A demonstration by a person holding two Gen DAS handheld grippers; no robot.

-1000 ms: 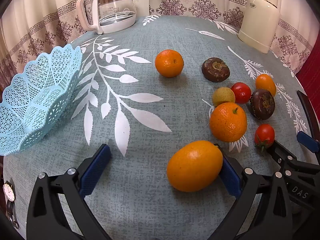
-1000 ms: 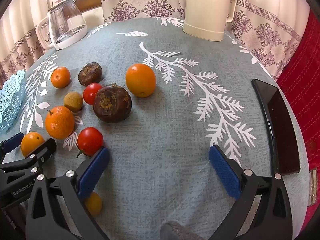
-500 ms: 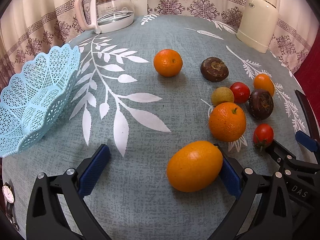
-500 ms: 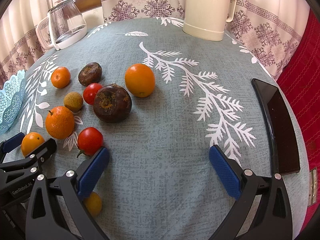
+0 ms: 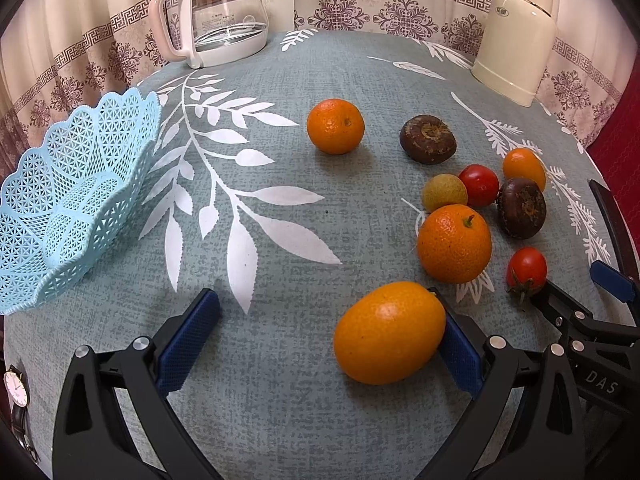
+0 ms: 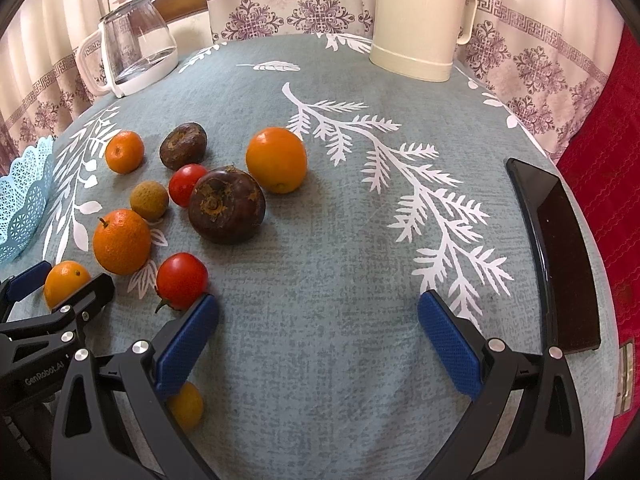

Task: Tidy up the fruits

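Fruit lies loose on the leaf-printed table (image 5: 280,400) as the sorting gets under way — none of it shows in the blue lattice basket (image 5: 76,200), which sits at the table's left edge. The left gripper (image 5: 320,336) has its jaws wide apart around an oval orange fruit (image 5: 388,332), whose right end touches the right pad while the left pad stands well clear. The step in hand looks like the first pick: the jaws need to shut on that fruit, lift it, and carry it left to the basket.

The right gripper (image 6: 316,336) hangs with its jaws just as wide and nothing between them; a red tomato (image 6: 181,280) sits just beside its left pad, a likely next target.

The left wrist view alone shows the basket's open bowl and the contact at the pad, plus a wristwatch (image 5: 16,388) lying at the table's near-left edge. The right wrist view alone shows a dark phone (image 6: 556,256) along the right edge and a small yellow fruit (image 6: 186,404) half hidden under the right gripper's left finger — easy to overlook. Both views take in the glass jug (image 5: 224,12), the cream flask (image 5: 516,36) and the cluster of oranges, dark brown fruits and tomatoes in the middle.
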